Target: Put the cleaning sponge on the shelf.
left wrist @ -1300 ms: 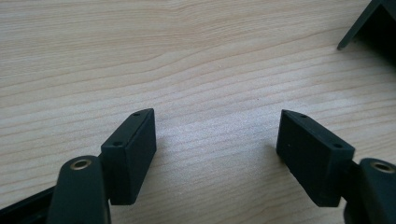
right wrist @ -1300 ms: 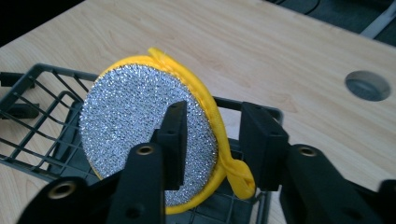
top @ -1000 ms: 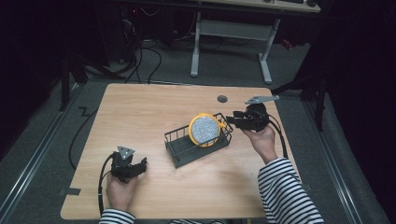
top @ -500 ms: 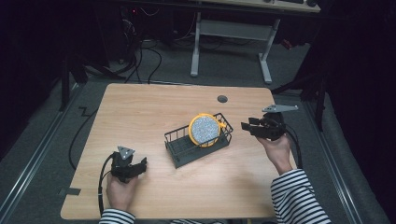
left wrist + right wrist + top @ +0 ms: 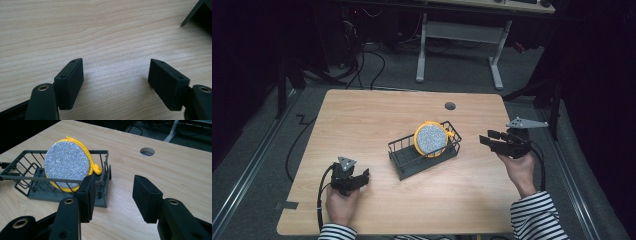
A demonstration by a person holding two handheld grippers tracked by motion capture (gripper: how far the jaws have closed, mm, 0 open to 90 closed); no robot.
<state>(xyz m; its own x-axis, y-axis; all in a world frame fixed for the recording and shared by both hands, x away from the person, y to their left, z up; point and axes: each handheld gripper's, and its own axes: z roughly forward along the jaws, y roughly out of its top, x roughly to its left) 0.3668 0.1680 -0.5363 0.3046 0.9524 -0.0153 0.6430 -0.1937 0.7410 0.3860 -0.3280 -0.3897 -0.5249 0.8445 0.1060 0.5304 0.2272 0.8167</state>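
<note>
Sponge (image 5: 431, 139) stands on its edge in the wire basket (image 5: 404, 157), leaning on its side. Both grippers, left (image 5: 362, 176) and right (image 5: 484, 140), have jaws apart, holding nothing.

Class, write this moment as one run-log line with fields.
left gripper: open, empty | right gripper: open, empty, beside basket | scouring pad: on edge in wire basket

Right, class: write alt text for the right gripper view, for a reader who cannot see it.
A round silver scouring pad with a yellow rim stands on edge in a dark wire basket on a wooden table. In the foreground, the right claw is open and empty, apart from the basket.
</note>
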